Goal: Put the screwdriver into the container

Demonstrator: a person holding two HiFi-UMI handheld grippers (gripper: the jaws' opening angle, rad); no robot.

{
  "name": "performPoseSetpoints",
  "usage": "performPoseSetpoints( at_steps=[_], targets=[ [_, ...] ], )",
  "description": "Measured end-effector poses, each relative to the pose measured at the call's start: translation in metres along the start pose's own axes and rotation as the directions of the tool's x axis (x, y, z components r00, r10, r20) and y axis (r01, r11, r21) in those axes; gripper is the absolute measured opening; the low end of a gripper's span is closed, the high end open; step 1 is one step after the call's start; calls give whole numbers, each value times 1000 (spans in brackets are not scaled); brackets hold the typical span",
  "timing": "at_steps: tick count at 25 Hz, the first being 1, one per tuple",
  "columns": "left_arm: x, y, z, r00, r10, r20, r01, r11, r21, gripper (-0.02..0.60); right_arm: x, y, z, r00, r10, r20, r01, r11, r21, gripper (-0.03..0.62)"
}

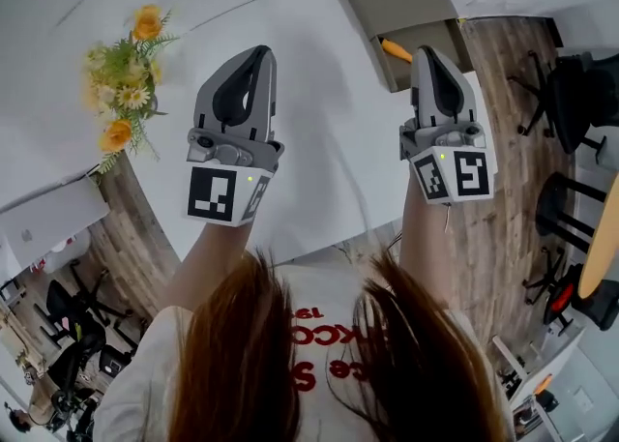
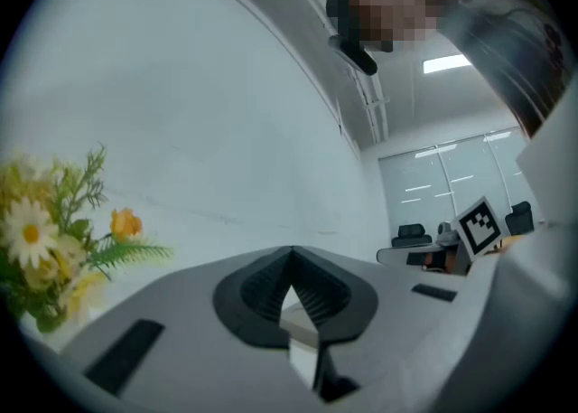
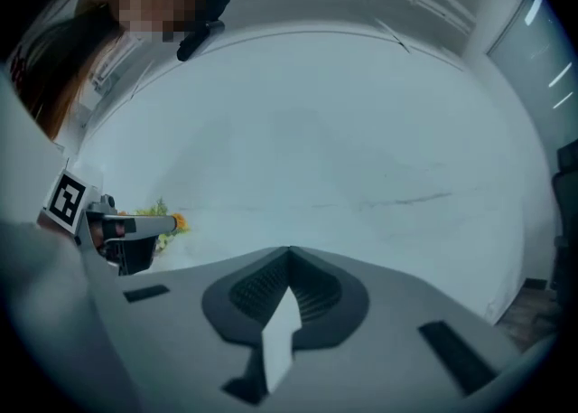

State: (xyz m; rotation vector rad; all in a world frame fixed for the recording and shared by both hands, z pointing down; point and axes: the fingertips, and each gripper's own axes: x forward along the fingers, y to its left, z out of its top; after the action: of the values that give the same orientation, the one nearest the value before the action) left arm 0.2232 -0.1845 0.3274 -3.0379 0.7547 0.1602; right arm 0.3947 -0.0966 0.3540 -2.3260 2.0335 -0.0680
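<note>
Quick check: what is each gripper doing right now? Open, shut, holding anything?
Left gripper: shut, with nothing between its jaws.
Right gripper: shut, with nothing between its jaws.

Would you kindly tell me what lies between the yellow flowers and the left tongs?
Nothing: the head view shows only bare white table between the flowers and the left tongs.

An office: black swivel chairs (image 1: pixel 571 92) stand on wood-plank floor (image 1: pixel 498 73) right of the white table (image 1: pixel 319 131); ceiling strip lights (image 2: pixel 447 63) and glazed wall (image 2: pixel 433 190) beyond it
</note>
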Motion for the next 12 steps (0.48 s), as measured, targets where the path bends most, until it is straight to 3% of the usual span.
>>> performPoseSetpoints(
  at_steps=[5,12],
  targets=[
    [-29,15,40,998,46,49,-48,998,36,0,3,46,33,997,69,34,-69,998,5,3],
    [-88,57,80,976,198,89,-204,976,71,0,32,134,66,963,260,75,-261,965,5,4]
  ],
)
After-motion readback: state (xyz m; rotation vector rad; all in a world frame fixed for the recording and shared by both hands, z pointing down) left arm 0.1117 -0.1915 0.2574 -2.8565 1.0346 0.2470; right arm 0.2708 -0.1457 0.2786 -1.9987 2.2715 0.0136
